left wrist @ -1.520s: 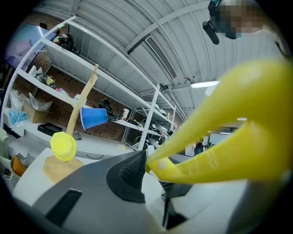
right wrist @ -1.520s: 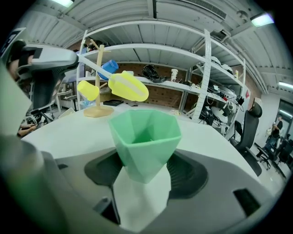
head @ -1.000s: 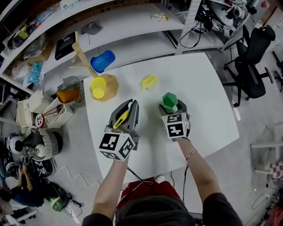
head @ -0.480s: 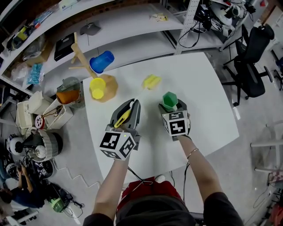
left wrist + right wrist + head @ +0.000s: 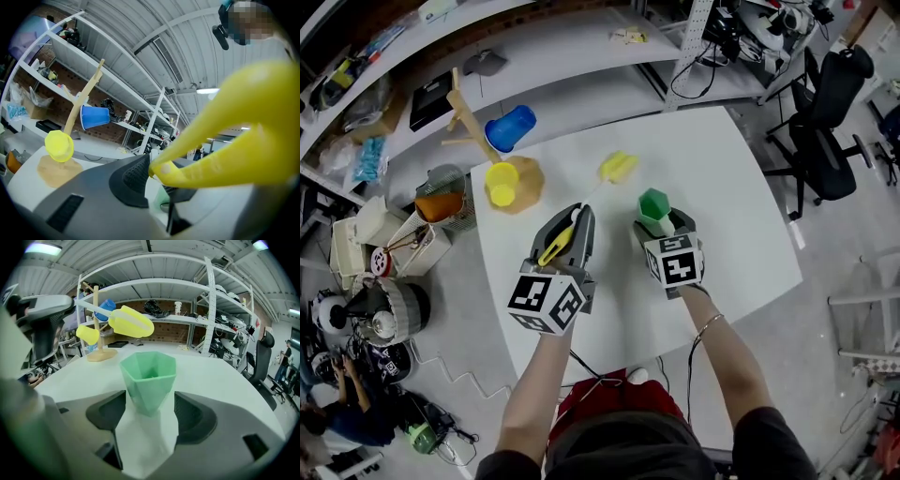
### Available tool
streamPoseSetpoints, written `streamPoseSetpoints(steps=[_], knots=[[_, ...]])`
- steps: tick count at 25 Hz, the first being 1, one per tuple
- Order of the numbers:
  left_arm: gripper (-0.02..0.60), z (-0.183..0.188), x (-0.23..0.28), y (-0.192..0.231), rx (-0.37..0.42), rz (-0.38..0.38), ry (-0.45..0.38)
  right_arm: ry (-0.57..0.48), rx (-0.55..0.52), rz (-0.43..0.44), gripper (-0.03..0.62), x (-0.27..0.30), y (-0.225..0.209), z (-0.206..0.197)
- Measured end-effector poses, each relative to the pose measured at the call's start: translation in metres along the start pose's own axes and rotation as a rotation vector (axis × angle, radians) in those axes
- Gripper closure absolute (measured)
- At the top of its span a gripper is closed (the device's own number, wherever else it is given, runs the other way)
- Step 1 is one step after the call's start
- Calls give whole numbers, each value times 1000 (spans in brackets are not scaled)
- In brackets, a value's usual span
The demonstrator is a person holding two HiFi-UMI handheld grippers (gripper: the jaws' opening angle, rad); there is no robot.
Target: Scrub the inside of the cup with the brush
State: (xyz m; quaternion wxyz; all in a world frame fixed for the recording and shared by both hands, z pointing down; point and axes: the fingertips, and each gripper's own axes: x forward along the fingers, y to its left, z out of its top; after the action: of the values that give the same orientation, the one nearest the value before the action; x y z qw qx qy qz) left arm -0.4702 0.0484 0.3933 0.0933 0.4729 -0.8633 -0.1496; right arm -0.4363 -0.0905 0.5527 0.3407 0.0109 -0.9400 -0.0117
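We see the green faceted plastic cup [image 5: 654, 208] upright at the middle of the white counter [image 5: 727, 216], mouth up. Its long axis is vertical and its body narrows toward the base. It sits at the tips of the right gripper [image 5: 662, 225], whose jaws stand apart with the cup's lower half between them, close on each side. In the right gripper view a thin gap seems to show at each pad, so we cannot say that they press on it.

The jaws of the left gripper [image 5: 574, 217] are clamped on the yellow-handled brush [image 5: 558, 247]. Its axis runs forward and rightward from that gripper. Its oblong yellow head [image 5: 619, 167] hangs outside the cup, beyond it and to its left. The two grippers are side by side, near each other.

At the counter's far left corner a wooden peg rack [image 5: 467, 112] on a round tan base carries a blue cup [image 5: 510, 127] and a yellow cup [image 5: 501, 184]. Grey shelving [image 5: 581, 47] runs behind, and a black office chair [image 5: 825, 122] stands to the right on the grey floor [image 5: 853, 394].
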Motion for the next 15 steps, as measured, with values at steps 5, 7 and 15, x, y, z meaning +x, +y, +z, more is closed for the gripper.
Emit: streamPoseSetpoints(steps=[5, 7, 15], knots=[[537, 8, -5, -4, -10, 2, -24, -29, 11, 0, 284, -26, 2, -3], [536, 10, -9, -6, -10, -5, -29, -53, 17, -20, 284, -40, 2, -3], [536, 20, -25, -29, 4, -43, -39, -110, 44, 2, 287, -96, 17, 4]])
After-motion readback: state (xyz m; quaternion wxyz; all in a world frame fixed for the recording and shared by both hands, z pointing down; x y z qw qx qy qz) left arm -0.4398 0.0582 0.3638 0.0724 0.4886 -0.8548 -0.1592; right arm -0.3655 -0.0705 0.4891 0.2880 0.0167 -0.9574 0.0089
